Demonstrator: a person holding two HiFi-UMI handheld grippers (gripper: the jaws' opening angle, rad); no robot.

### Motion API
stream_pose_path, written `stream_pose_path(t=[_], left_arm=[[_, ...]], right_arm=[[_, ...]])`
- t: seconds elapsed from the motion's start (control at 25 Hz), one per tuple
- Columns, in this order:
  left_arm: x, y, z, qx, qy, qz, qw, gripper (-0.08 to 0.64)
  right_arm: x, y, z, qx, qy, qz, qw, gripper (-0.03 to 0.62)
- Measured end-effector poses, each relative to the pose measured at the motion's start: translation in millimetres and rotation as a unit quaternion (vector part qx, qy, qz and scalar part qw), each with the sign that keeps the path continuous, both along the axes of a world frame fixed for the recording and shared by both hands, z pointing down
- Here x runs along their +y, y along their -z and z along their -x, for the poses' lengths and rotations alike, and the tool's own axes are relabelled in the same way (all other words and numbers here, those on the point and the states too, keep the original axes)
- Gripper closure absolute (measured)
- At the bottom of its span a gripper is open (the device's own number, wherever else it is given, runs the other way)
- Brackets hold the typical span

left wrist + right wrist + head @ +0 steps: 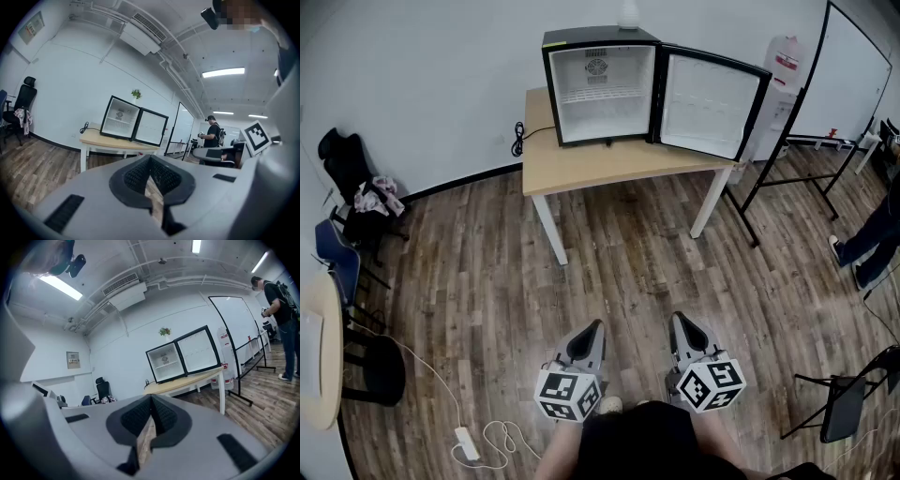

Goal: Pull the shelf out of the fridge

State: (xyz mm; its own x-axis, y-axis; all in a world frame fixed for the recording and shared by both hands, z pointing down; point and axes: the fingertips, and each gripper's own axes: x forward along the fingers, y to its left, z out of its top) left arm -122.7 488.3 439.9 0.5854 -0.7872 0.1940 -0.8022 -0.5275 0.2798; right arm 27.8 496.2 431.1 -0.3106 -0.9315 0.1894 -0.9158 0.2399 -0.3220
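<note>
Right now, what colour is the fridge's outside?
Black, with a white interior; the fridge shows best in the head view.

I count 1 fridge (602, 117) with 1 open door (705, 103) and 1 wire shelf (600, 94), plus 1 potted plant (629, 13) and 1 wooden table (581, 164). There are 2 grippers, the left gripper (598, 324) and the right gripper (678, 317), with 2 marker cubes between them. Chairs come to 3: 1 black office chair (342, 155), 1 blue chair (336, 262) and 1 black folding chair (844, 408). I also see 1 round table (321, 347), 1 whiteboard (848, 66), 1 water bottle (786, 61), 1 power strip (467, 442) and 1 other person (872, 239).
</note>
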Motion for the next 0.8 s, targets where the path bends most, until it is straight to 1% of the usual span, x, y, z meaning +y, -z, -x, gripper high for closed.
stream_pose_path(t=[0.32,0.52,0.8], left_arm=[[54,0,-19,-0.011,0.002,0.0,0.9999,0.555],[73,-4,-34,-0.005,0.006,-0.002,1.0,0.555],[90,-5,-52,-0.002,0.013,-0.007,0.9999,0.555]], right_arm=[[51,4,-13,-0.018,0.011,-0.002,1.0,0.601],[70,1,-29,-0.022,0.007,0.001,1.0,0.6],[89,-5,-39,-0.032,0.023,0.009,0.999,0.6]])
